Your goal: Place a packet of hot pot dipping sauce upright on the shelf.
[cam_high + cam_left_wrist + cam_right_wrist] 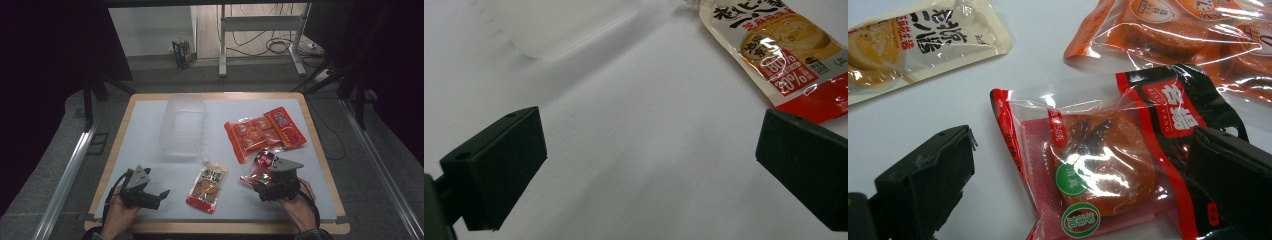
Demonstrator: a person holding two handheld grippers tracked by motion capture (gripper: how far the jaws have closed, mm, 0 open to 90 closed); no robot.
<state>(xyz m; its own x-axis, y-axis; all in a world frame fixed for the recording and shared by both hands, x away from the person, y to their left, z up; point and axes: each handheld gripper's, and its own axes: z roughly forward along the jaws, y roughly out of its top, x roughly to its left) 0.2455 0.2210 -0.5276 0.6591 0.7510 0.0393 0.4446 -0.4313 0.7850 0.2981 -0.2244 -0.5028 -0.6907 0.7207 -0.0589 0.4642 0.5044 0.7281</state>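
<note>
right gripper [260, 186]: near right of the table, jaws spread wide, straddling the red pack without clamping it; one jaw rests over the pack's right edge in the right gripper view.
red pack [1098, 160]: flat on the mat at the near right, just in front of the right gripper, clear film with a red and black band, a round brown piece inside, its far edge close to the orange bag.
left gripper [162, 194]: near left, jaws released and wide apart, bare mat between them.
pouch [208, 187]: cream and red, flat at the near middle, between the two grippers, just right of the left gripper's jaws.
orange bag [263, 132]: right of centre, farther off.
tub [183, 125]: clear plastic, far middle, well apart from both grippers.
mat [150, 120]: white, covers the table top.
</note>
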